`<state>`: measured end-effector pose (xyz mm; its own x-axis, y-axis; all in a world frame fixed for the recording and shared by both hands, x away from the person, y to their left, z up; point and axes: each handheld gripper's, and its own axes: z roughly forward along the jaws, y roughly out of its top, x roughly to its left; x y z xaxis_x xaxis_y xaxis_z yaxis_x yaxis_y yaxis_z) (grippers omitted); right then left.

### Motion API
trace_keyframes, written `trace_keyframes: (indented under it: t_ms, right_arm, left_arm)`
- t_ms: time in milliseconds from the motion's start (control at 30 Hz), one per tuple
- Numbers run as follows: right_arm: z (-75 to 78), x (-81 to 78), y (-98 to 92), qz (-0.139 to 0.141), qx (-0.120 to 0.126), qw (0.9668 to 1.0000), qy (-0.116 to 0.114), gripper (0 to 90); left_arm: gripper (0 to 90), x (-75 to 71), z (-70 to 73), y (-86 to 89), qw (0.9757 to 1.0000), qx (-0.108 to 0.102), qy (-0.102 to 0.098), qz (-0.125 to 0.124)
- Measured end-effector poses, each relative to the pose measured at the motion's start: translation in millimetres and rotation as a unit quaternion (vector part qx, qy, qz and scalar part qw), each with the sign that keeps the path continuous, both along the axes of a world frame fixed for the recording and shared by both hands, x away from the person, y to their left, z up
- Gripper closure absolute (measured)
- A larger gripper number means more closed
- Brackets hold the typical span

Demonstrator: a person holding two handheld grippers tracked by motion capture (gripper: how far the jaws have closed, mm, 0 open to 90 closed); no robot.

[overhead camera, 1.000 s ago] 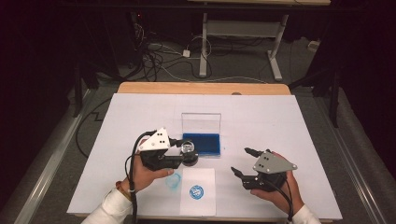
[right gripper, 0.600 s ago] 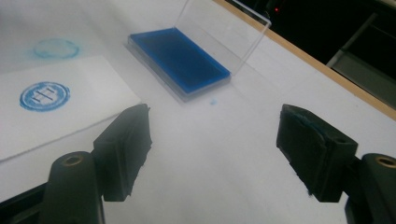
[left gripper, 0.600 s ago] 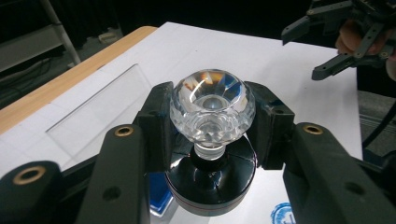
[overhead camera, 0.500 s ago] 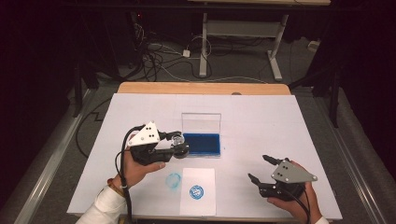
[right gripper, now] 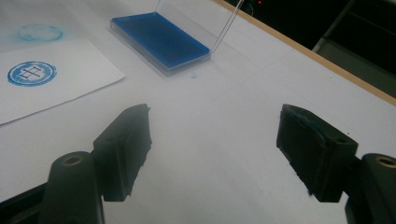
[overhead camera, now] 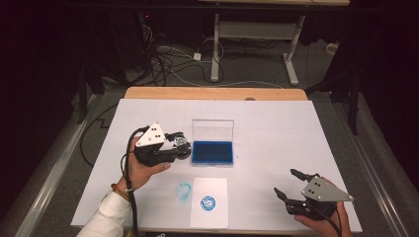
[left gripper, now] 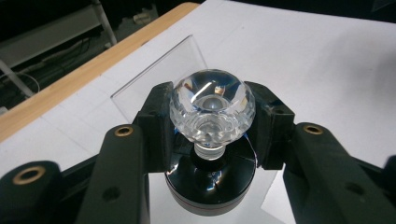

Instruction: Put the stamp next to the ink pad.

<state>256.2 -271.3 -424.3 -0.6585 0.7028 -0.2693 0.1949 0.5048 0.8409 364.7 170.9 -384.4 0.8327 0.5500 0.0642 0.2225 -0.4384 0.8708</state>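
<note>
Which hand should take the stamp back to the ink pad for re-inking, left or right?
Left, probably. The left gripper is already shut on the stamp and sits just beside the blue ink pad. The right gripper is open, holds nothing, and is off at the near right of the table.

My table [overhead camera: 207,93] has a pale wooden top; its far edge shows bare beyond the white sheet [overhead camera: 276,123] that covers most of it. Beyond the far edge the floor [overhead camera: 247,74] is grey. A tangle of dark and white cables [overhead camera: 168,59] lies on it, far left of centre. A light grey metal desk frame [overhead camera: 252,34] stands on the floor at the far side. The surroundings left and right are dark; light falls mainly on my table.
</note>
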Motion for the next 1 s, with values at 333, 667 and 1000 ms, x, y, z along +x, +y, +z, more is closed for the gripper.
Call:
trace_keyframes:
  t_ms: [333, 667, 1000]
  right_arm:
    - [-5.1, 1.8, -0.6, 0.005, -0.007, 0.9999, 0.011, 26.5]
    - [-8.4, 3.3, 2.8, 0.006, -0.018, 0.9996, 0.020, 26.9]
    - [-7.7, 2.1, 3.7, 0.011, -0.020, 0.9996, 0.017, 26.8]
  left_arm:
    - [54.2, 35.9, -28.5, 3.5, 0.9989, 0.008, 0.034, 0.031]
    - [54.1, 55.2, -59.6, -0.8, 0.9957, 0.048, 0.060, 0.052]
    - [54.0, 58.2, -68.6, 0.4, 0.9935, 0.061, 0.070, 0.066]
